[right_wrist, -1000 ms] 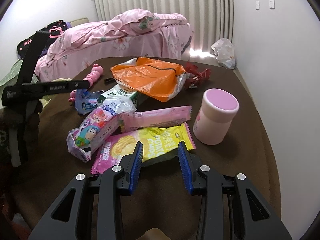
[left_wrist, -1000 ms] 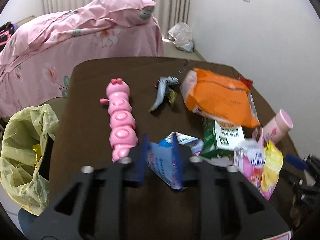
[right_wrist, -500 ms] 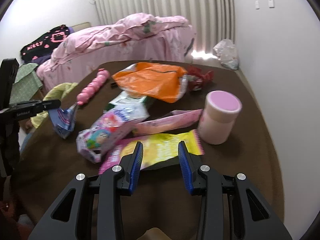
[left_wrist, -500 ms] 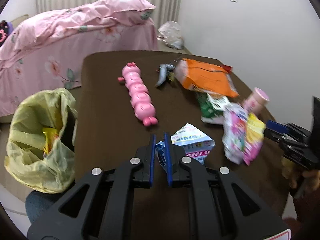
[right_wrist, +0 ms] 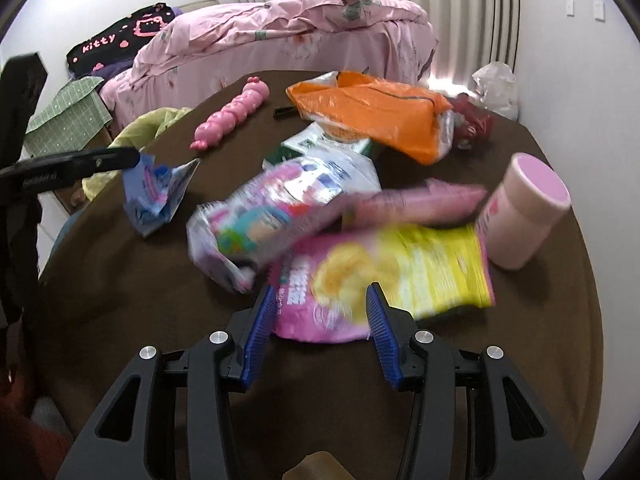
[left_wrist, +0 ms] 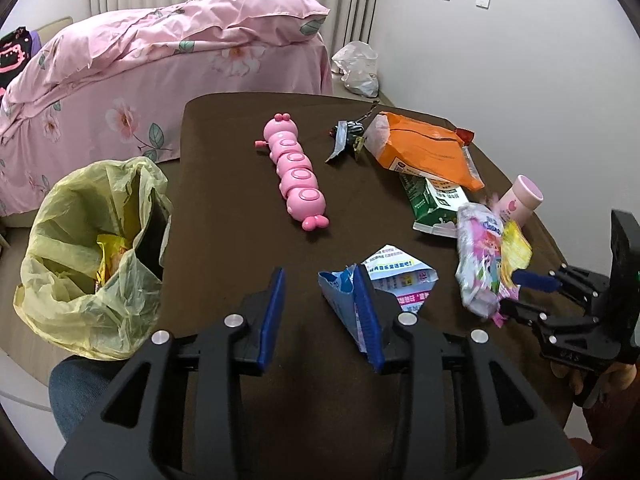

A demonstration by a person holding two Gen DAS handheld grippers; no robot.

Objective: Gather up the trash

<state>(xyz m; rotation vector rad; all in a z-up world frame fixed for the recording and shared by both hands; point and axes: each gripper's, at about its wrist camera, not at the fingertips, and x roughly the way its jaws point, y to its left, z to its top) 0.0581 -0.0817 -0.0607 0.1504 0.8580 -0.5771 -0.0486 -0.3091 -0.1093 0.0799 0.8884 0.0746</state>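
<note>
Half a second ago the left gripper (left_wrist: 320, 312) was pinching the blue wrapper (left_wrist: 344, 300); now its fingers stand spread apart, and the wrapper only leans against the inner side of the right finger (left_wrist: 366, 316), near the edge of the brown table (left_wrist: 240, 208). Whether the wrapper rests on the table or hangs free, I cannot tell. Beside the table, on the left, stands the bin with a yellow bag (left_wrist: 80, 240), with some yellow trash inside it. The right gripper (right_wrist: 320, 320) has come closer to the yellow snack packet (right_wrist: 400, 276), and its fingers are open, one on each side of the packet's near pink end; they do not press it. This packet is blurred. Just beside it lie a cartoon snack bag (right_wrist: 272, 208) and a long pink wrapper (right_wrist: 420, 204), and a pink cup (right_wrist: 524, 216) stands upright at the right. Farther back lie an orange bag (right_wrist: 380, 112), a green carton (left_wrist: 436, 204) and a pink caterpillar toy (left_wrist: 296, 172).
</note>
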